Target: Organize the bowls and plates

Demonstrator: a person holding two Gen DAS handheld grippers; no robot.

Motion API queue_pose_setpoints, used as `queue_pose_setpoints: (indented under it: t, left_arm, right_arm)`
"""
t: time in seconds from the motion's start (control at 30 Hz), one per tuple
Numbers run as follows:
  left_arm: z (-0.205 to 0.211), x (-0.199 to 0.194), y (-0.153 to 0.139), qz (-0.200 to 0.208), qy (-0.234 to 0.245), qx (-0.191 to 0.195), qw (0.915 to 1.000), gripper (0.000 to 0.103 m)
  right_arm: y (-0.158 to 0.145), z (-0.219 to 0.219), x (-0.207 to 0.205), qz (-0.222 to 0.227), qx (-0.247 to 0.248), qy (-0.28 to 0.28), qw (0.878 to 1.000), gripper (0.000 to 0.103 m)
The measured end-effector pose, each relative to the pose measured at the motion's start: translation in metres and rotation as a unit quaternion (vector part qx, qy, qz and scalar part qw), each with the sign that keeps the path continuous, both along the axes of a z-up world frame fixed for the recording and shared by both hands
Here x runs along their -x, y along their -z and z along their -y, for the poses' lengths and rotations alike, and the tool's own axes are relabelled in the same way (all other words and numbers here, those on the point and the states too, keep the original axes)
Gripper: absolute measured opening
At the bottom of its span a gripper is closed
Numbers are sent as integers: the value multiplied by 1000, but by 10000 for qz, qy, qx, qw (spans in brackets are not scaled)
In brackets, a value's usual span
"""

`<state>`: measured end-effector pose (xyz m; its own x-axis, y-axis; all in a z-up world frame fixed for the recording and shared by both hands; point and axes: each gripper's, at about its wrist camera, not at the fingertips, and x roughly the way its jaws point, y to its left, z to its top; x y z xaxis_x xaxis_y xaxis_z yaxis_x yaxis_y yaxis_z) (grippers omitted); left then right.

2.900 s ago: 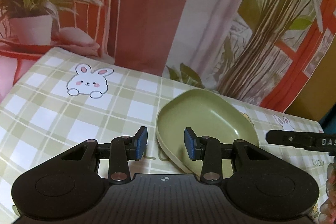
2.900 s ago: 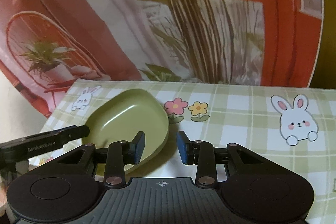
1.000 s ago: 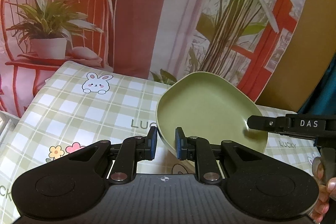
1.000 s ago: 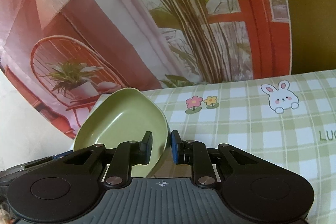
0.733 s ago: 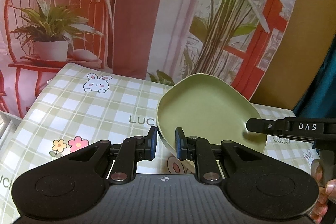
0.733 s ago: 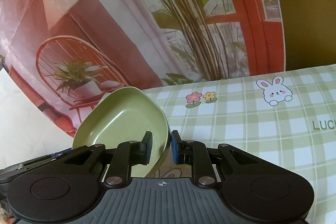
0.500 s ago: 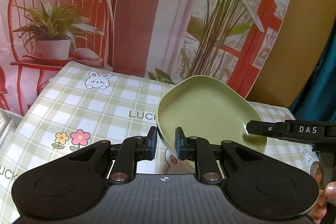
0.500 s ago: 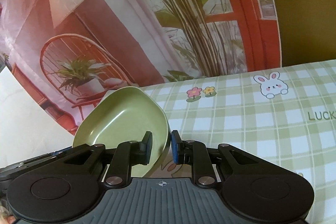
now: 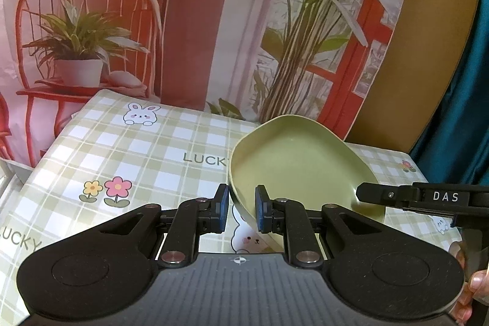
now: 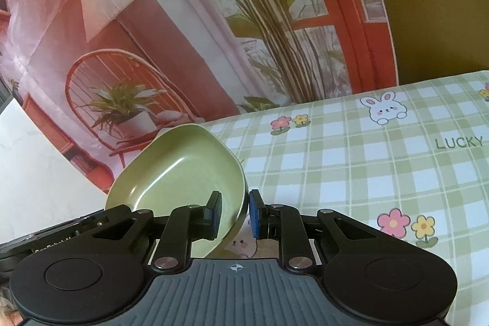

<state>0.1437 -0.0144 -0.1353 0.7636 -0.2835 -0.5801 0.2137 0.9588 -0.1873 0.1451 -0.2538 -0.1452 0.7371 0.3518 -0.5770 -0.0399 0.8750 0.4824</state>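
Item: green bowl [image 9: 299, 164], shallow, rounded-square, held tilted above the checked tablecloth [image 9: 137, 155].
Left gripper [image 9: 241, 213]: jaws narrowed onto the bowl's near-left rim, one pad inside, one outside.
Right gripper [image 10: 233, 214]: jaws likewise pinching the bowl's opposite rim.
Tablecloth: printed with rabbits, flowers, "LUCKY".
Behind tablecloth: printed backdrop [image 9: 189, 20] with chair and plants.

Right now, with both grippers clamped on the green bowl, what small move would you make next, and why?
Probably carry the green bowl a little further, level, before lowering. The left gripper and right gripper each pinch its rim on opposite sides, it hangs tilted above the checked tablecloth, and no stack or rack shows here.
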Motion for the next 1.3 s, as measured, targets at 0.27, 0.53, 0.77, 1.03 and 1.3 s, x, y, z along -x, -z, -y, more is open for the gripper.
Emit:
queue_pose_setpoints:
  t: [0.27,0.53,0.77,1.03,1.3]
  left_arm:
    - [-2,14,4,-7,46,11,10000,19]
    - [-11,26,6,-23,12,118,9999,19]
    - [-13,37,12,1,-22,-7,10000,19]
    - [-19,44,27,-184,-131,135,9997,19]
    - [-17,54,45,-316,-158,182,9992,19]
  right_arm:
    - [1,-4,15,25,92,33,9999,19]
    - [-1,-10,29,109,97,-12,9999,19]
    - [2,-14,39,147,11,11,9999,19]
    - [13,-21,56,81,201,-146,9997,19]
    - [25,-26,75,-1,508,-310,9982,19]
